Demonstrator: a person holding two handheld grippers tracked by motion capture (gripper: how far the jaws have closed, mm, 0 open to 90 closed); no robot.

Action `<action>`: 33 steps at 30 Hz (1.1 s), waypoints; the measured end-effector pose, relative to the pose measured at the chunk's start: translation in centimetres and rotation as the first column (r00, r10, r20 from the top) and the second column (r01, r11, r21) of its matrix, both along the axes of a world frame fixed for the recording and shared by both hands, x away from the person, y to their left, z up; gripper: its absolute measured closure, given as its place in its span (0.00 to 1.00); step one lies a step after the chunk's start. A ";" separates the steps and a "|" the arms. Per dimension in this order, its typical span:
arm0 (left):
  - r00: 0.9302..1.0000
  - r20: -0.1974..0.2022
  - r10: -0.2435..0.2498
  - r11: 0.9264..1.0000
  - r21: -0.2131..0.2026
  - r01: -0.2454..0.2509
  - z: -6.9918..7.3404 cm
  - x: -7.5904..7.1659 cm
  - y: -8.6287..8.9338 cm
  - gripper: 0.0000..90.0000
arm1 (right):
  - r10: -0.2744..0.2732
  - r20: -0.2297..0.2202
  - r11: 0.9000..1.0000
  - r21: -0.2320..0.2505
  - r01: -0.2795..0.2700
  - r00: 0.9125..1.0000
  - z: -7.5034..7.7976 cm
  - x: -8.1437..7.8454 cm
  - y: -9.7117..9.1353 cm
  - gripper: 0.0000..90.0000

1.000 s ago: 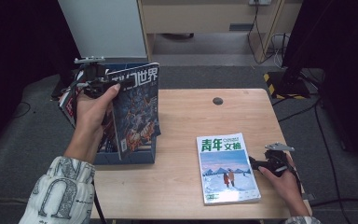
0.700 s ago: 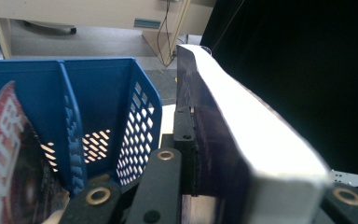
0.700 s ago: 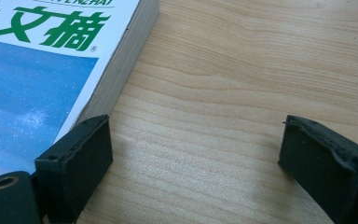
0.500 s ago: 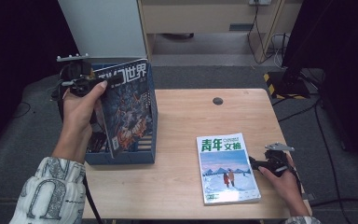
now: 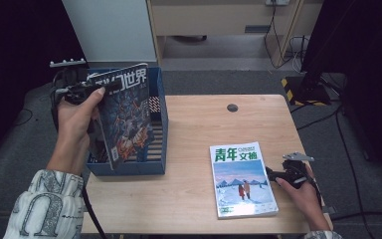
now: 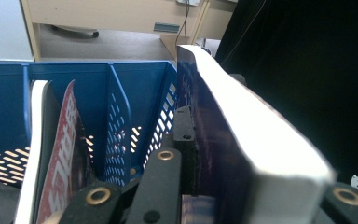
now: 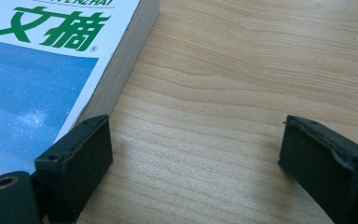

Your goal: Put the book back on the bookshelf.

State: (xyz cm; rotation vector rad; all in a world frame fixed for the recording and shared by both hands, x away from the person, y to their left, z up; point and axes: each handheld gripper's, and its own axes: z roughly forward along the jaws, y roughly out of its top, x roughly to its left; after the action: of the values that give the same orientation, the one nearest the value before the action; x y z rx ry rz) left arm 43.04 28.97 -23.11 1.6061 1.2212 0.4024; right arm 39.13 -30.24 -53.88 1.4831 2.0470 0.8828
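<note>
Mag [image 5: 125,112] moved over bin [image 5: 159,124], clamped in L tongs [image 5: 82,92].

- The dark-covered magazine [image 5: 124,112], held upright over the blue file box [image 5: 158,124], carries large white characters across its top, ending in "世界"; the opening characters are partly hidden.
- The magazine lying flat on the table [image 5: 242,179] bears the green title "青年文摘" across its white top band.
- Seen close in the right gripper view, that cover shows green "文摘" beneath the small letters "WENZHAI".

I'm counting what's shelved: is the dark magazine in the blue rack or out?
Out: the left gripper holds the dark magazine raised above the blue rack.
</note>
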 end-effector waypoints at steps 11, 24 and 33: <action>1.000 -0.001 0.017 1.000 0.004 -0.017 -0.1 0.0 0.4 0.91 | -0.002 -0.004 1.000 0.003 0.002 1.000 0.0 0.0 0.0 0.10; 0.999 0.000 0.036 0.999 0.005 -0.036 -0.1 -0.3 1.3 0.91 | -0.002 -0.003 1.000 0.003 0.002 1.000 0.0 0.0 0.0 0.10; 0.999 -0.003 0.051 0.999 0.010 -0.051 -0.2 -0.3 1.8 0.91 | -0.002 -0.003 1.000 0.003 0.002 1.000 0.0 0.0 0.0 0.10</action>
State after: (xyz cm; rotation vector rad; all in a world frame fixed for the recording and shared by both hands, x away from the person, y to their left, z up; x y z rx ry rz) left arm 42.72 30.75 -23.31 1.5871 1.2667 0.4382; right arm 39.14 -30.22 -53.87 1.4894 2.0469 0.8836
